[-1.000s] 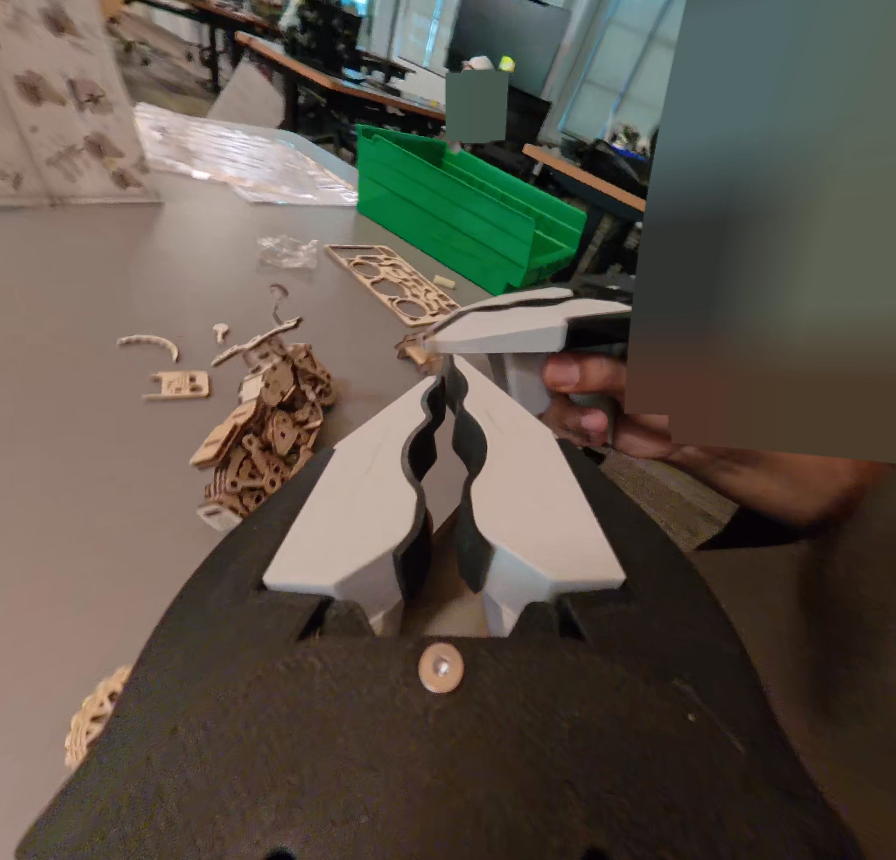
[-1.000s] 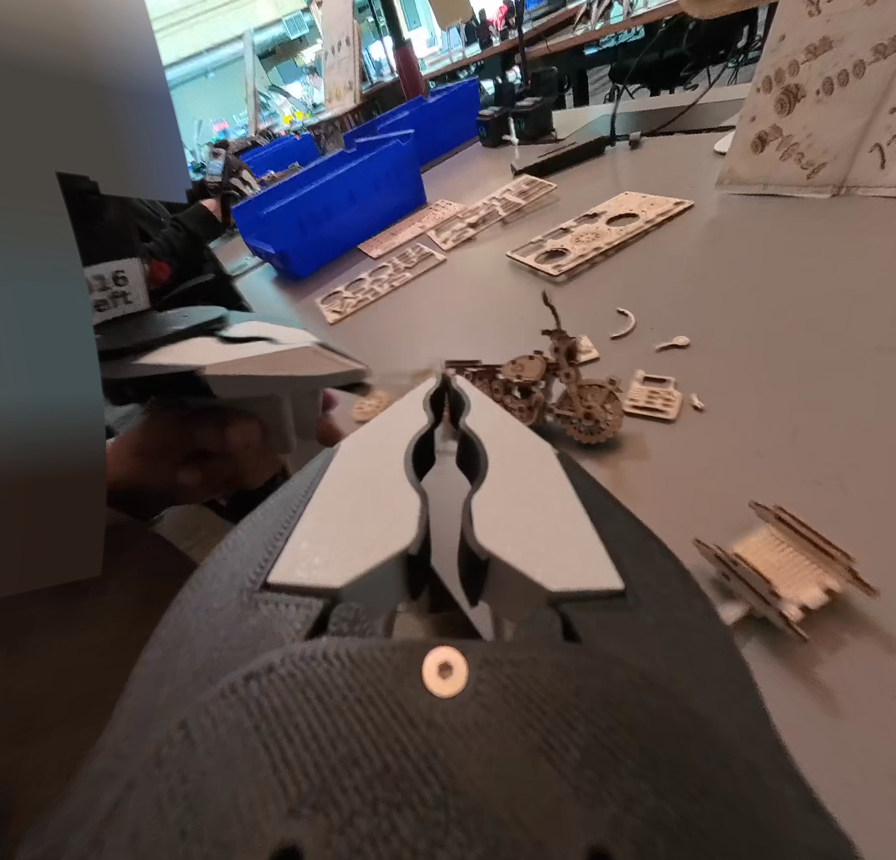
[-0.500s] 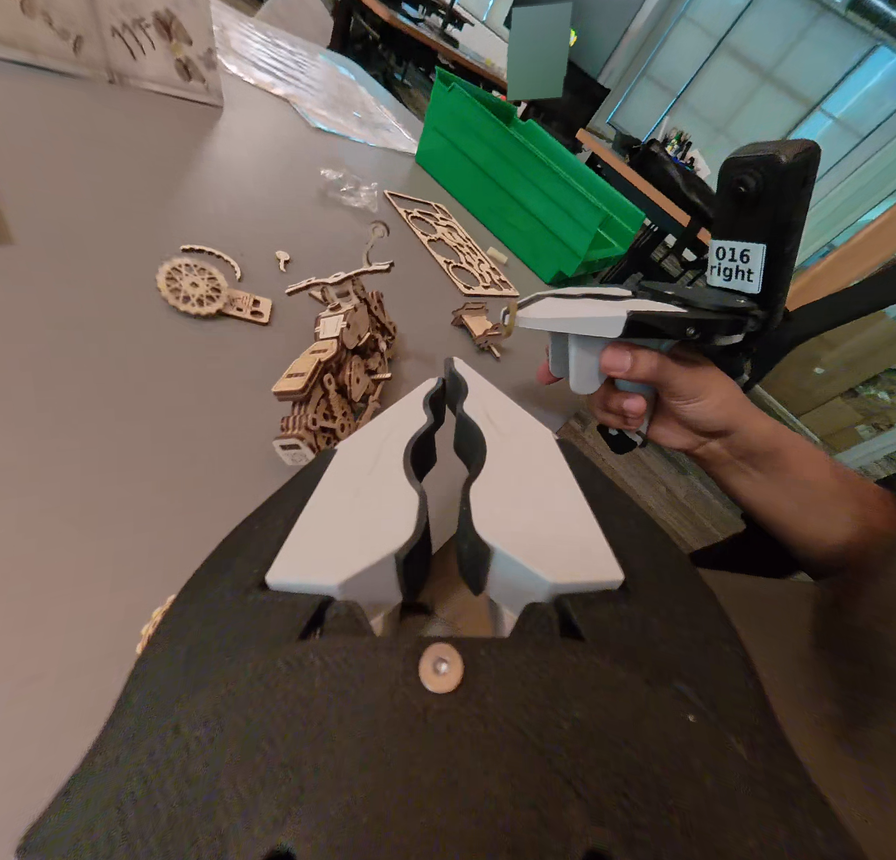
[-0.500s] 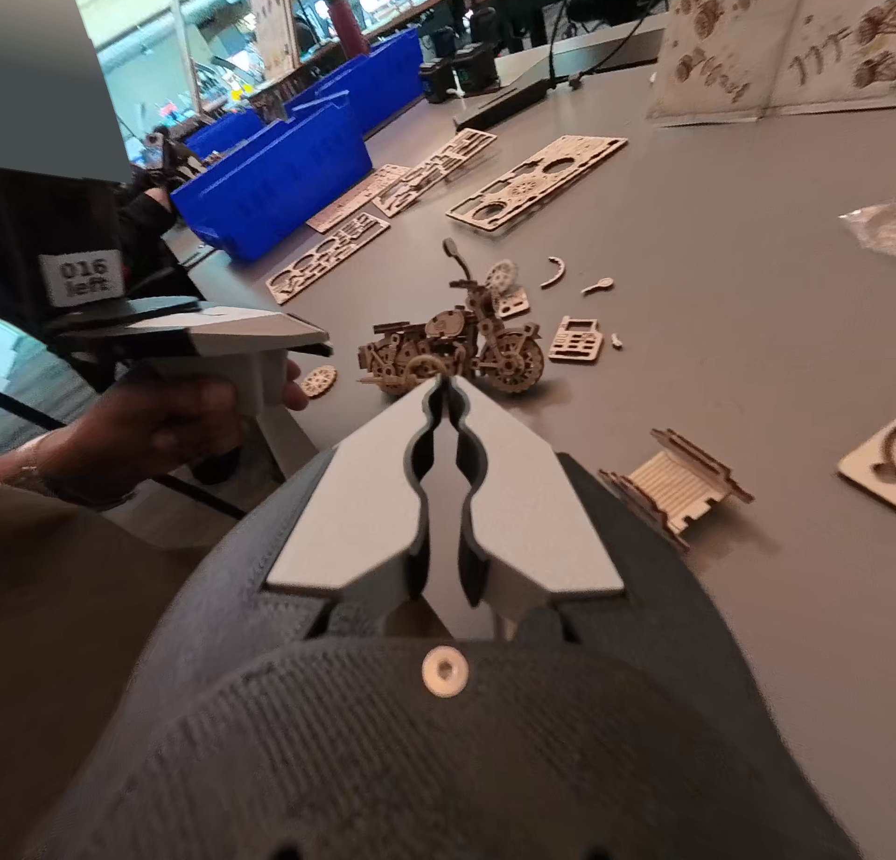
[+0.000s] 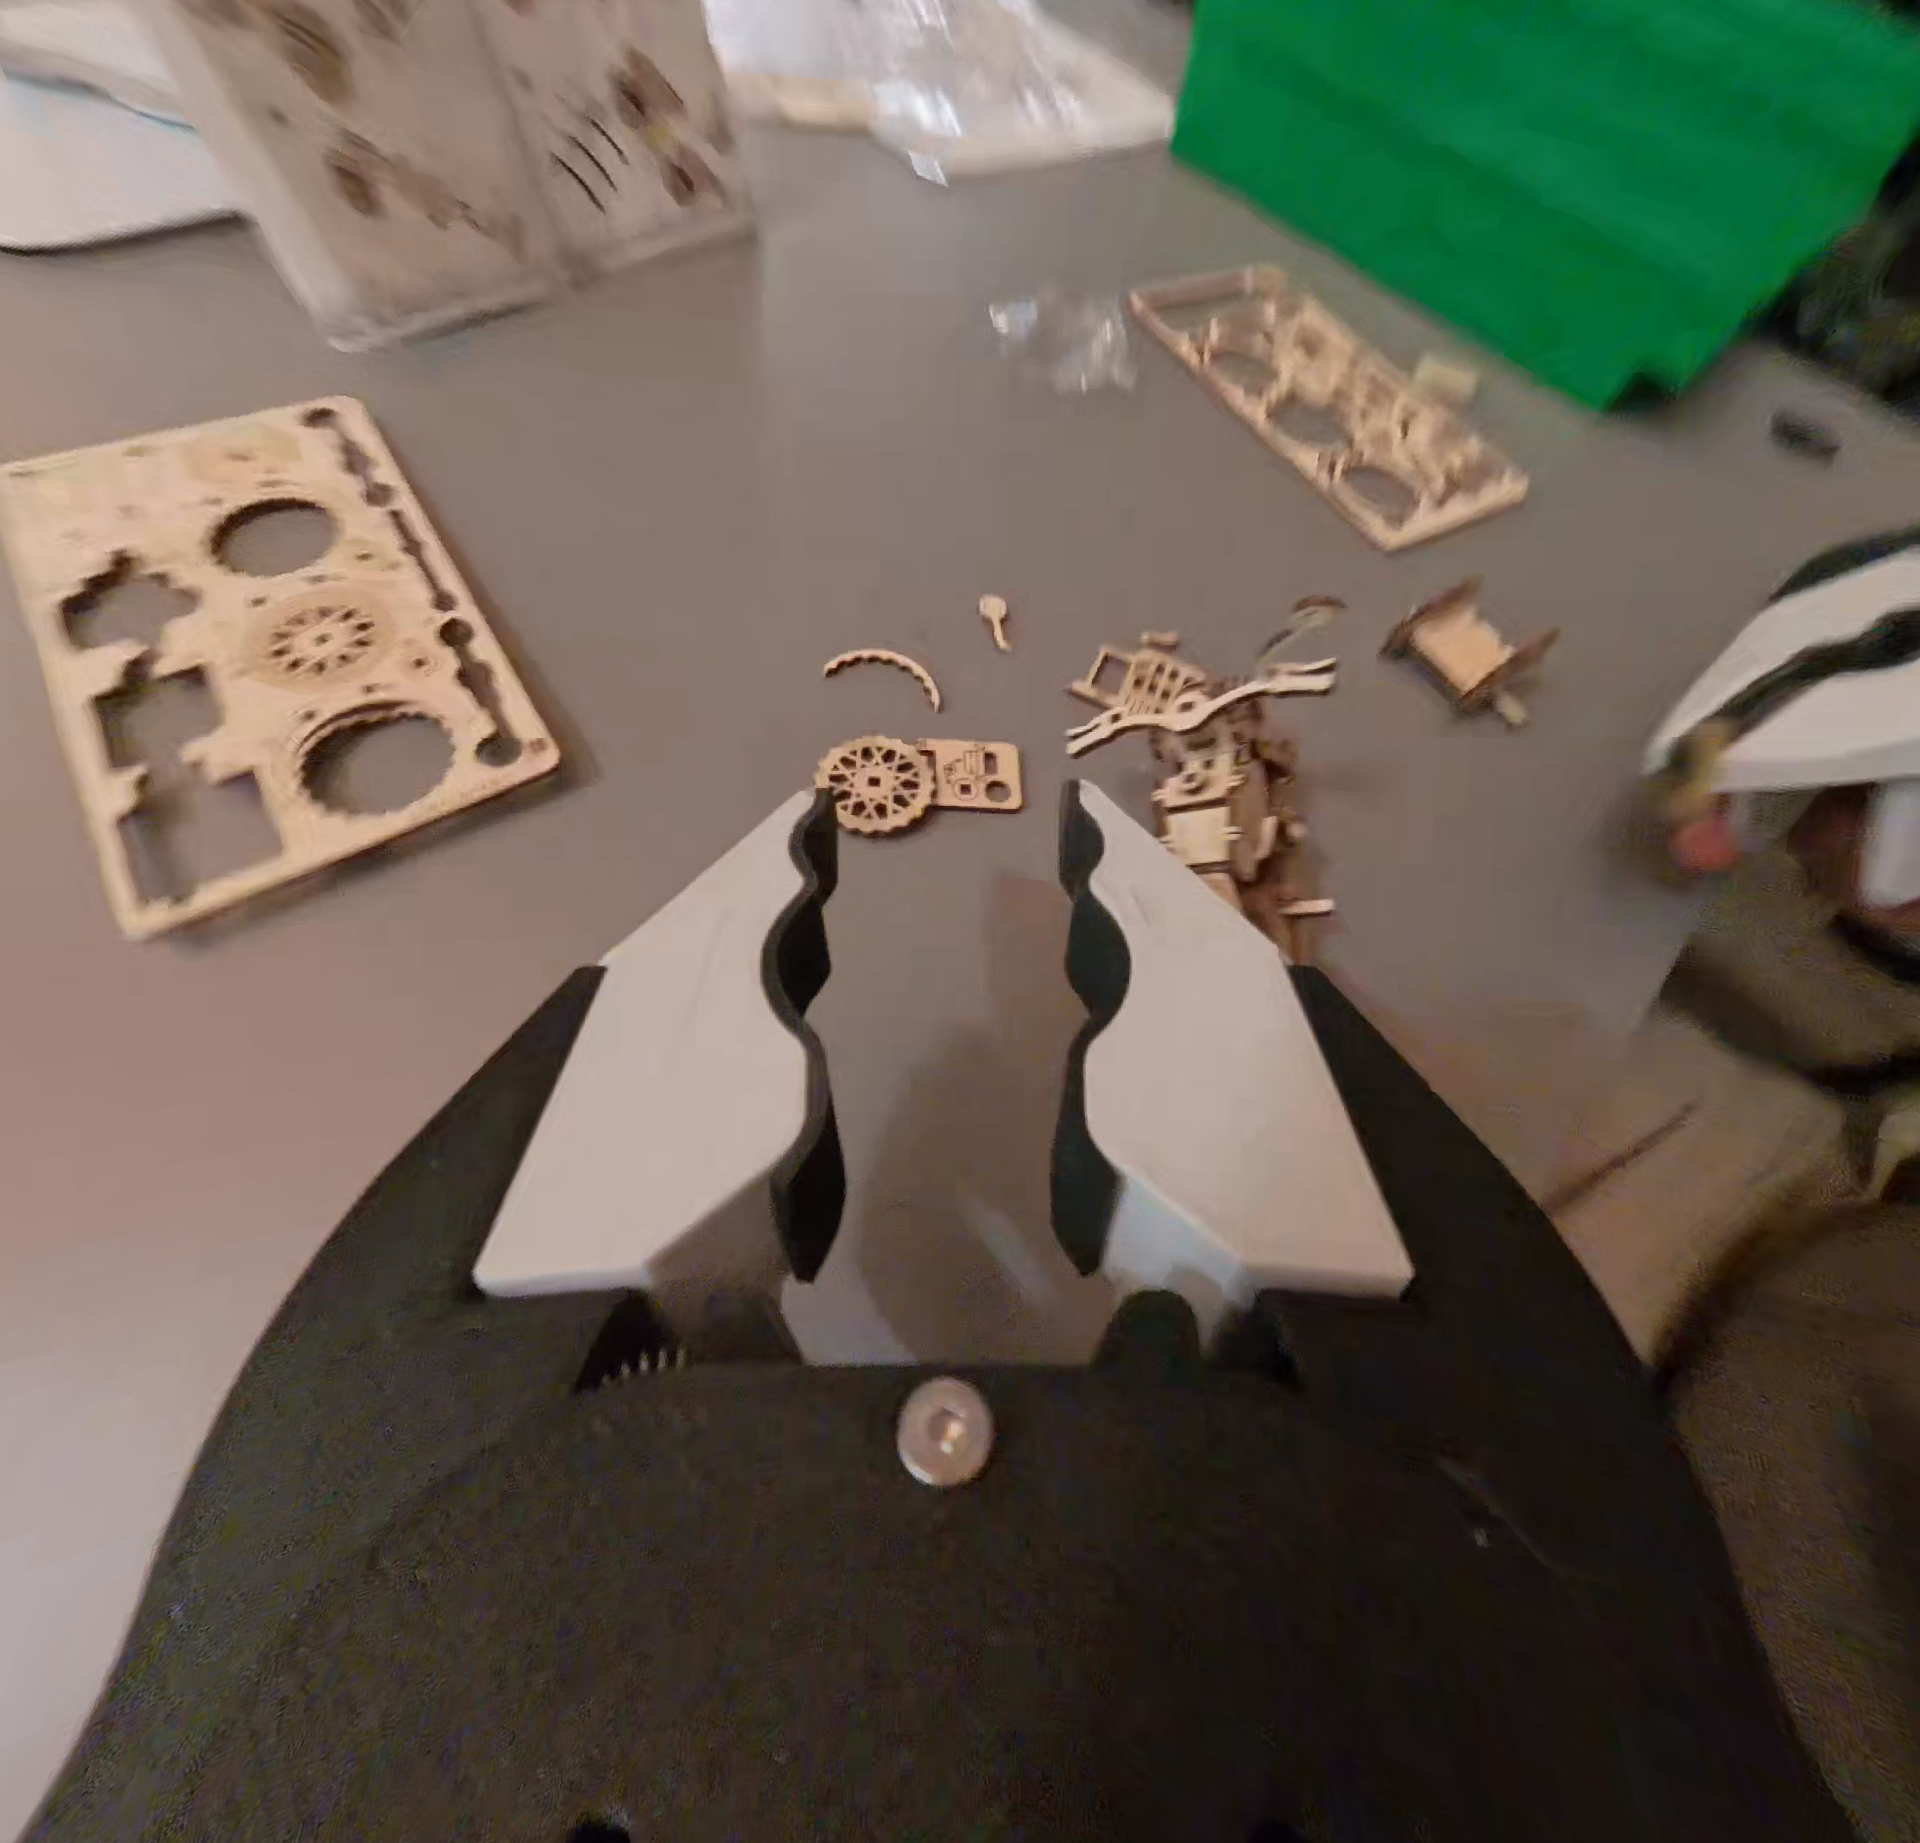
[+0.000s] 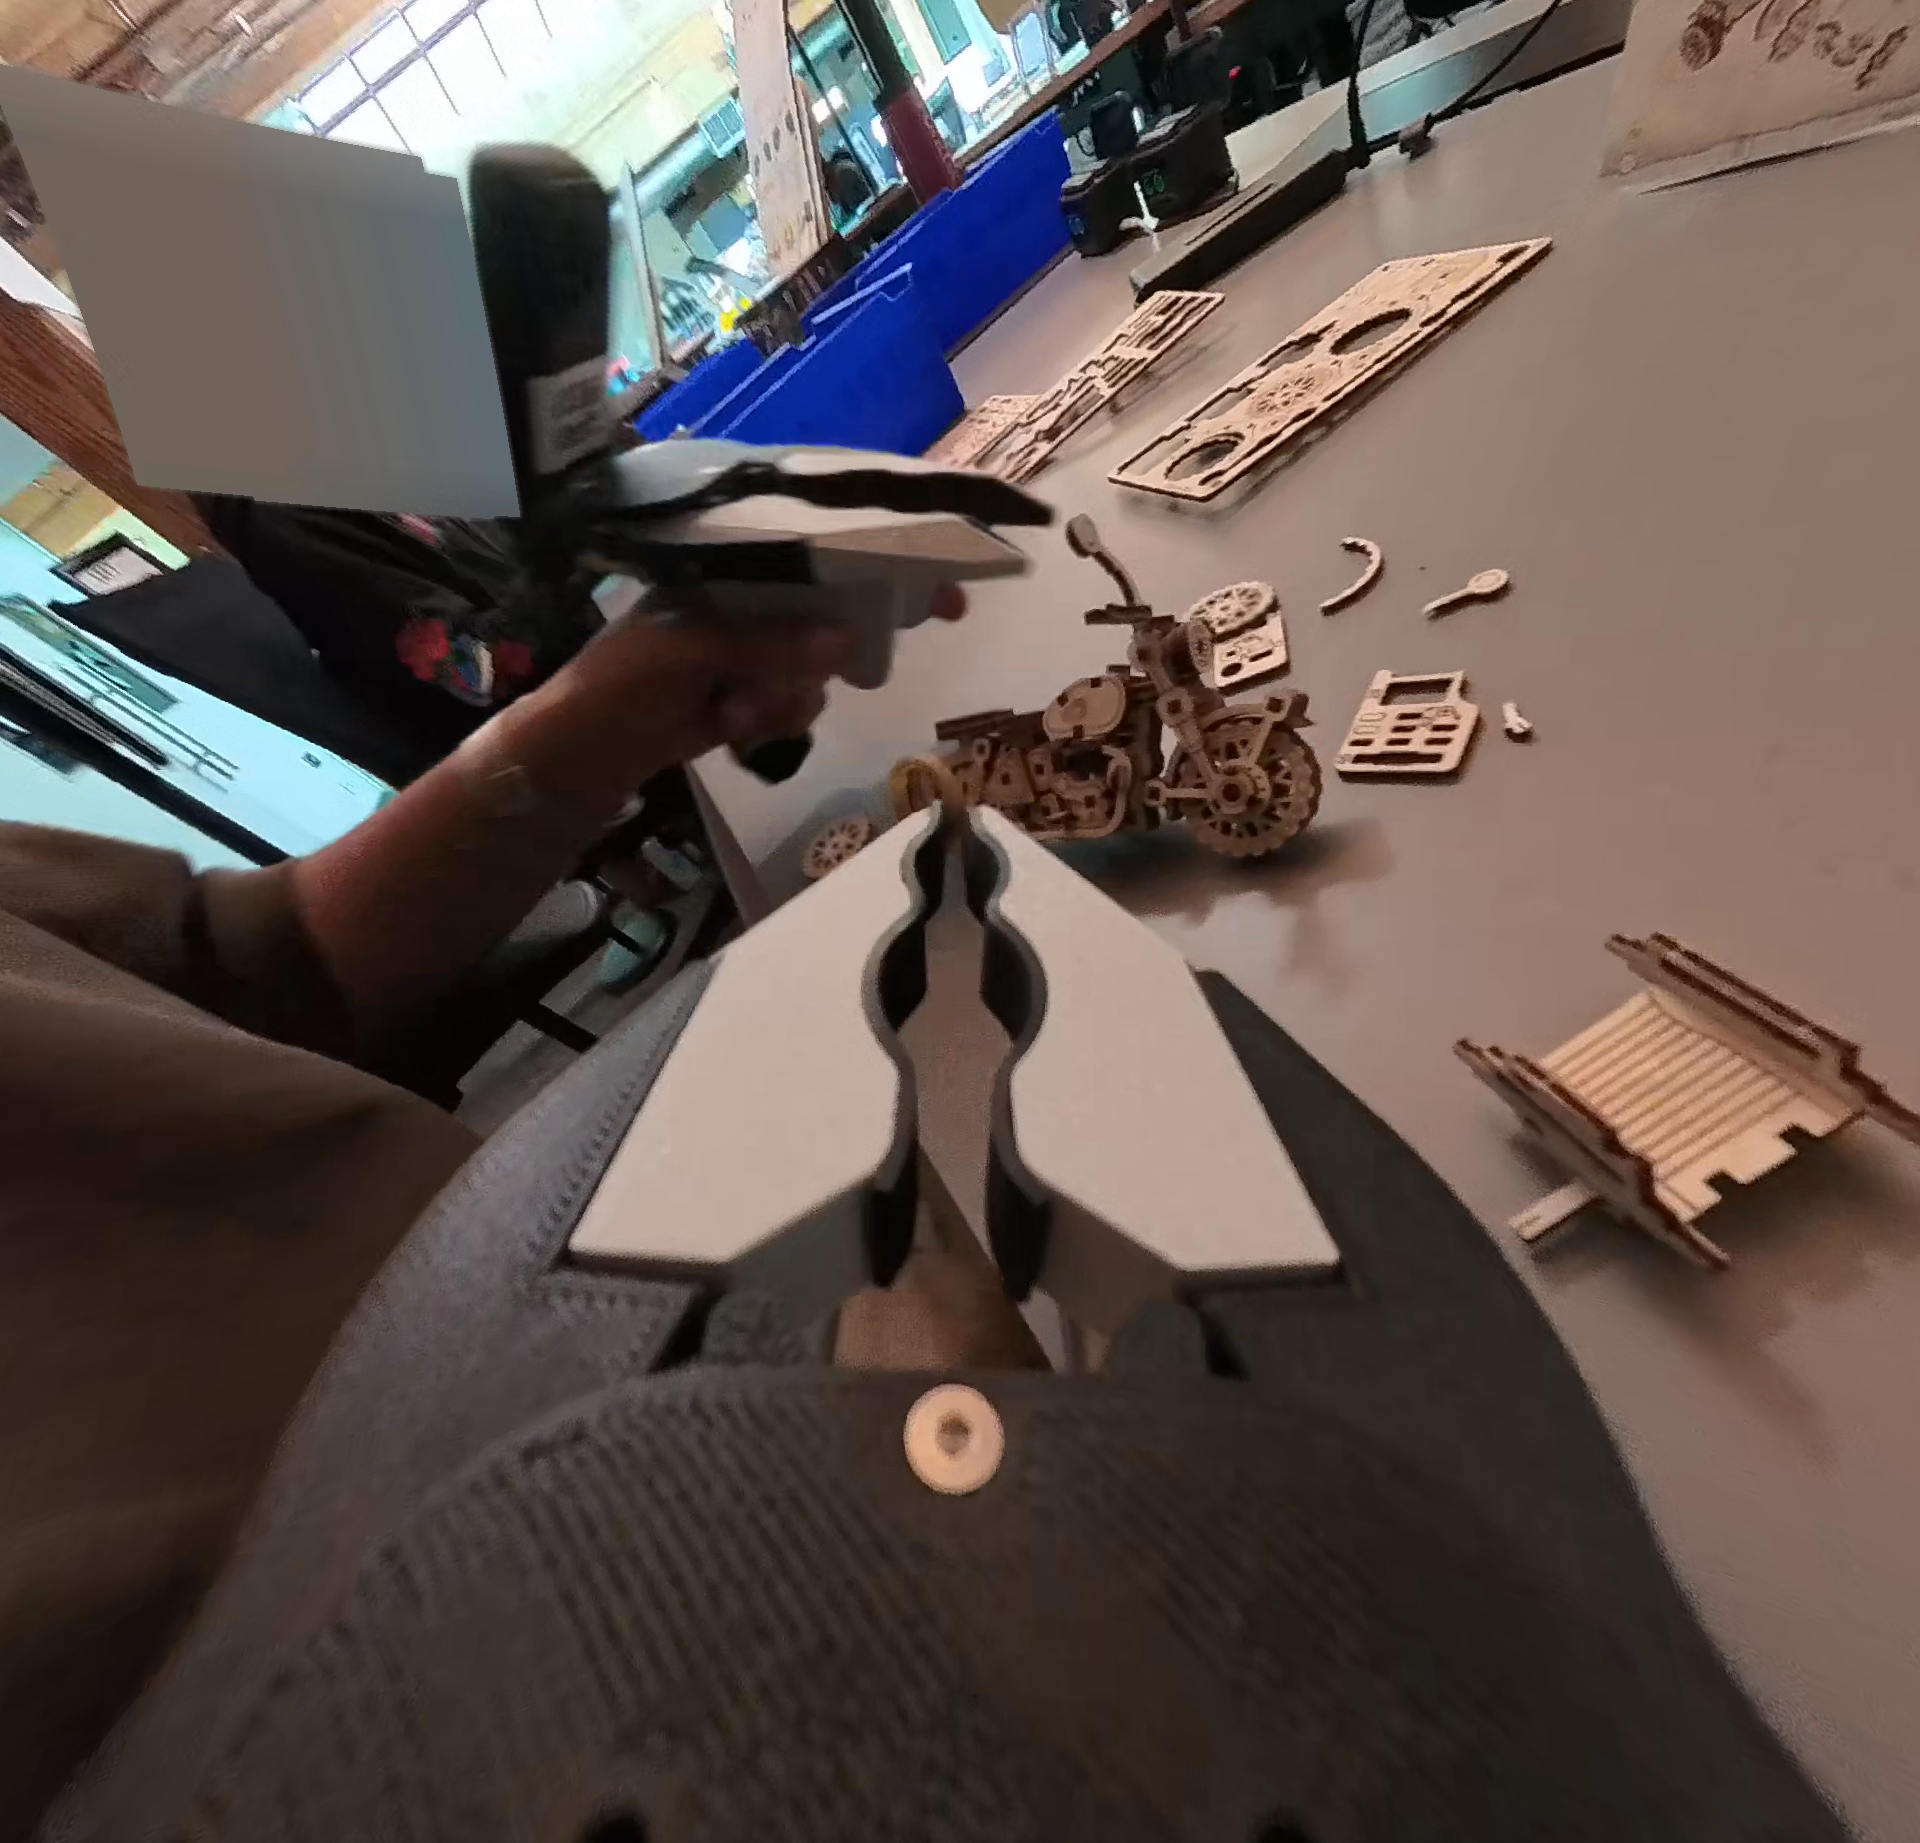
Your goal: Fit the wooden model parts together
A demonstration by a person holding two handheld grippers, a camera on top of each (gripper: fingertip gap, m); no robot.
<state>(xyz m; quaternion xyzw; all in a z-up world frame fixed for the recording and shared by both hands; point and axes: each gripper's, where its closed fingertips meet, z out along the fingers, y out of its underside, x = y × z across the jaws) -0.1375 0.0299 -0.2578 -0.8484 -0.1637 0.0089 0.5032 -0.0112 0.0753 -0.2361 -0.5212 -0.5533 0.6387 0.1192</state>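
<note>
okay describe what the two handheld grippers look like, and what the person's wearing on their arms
Both the left gripper and the right gripper have pale grey wedge-shaped fingers with wavy black pads on textured black bodies with a silver screw. The left's upright black post carries a white label. A brown sleeve covers the left arm.

Workshop: long benches [image 6: 1299, 79], blue bins [image 6: 862, 391]

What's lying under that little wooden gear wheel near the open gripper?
The gear wheel overlaps one end of a small flat wooden card, both on the grey table. The card's covered end is hidden.
</note>
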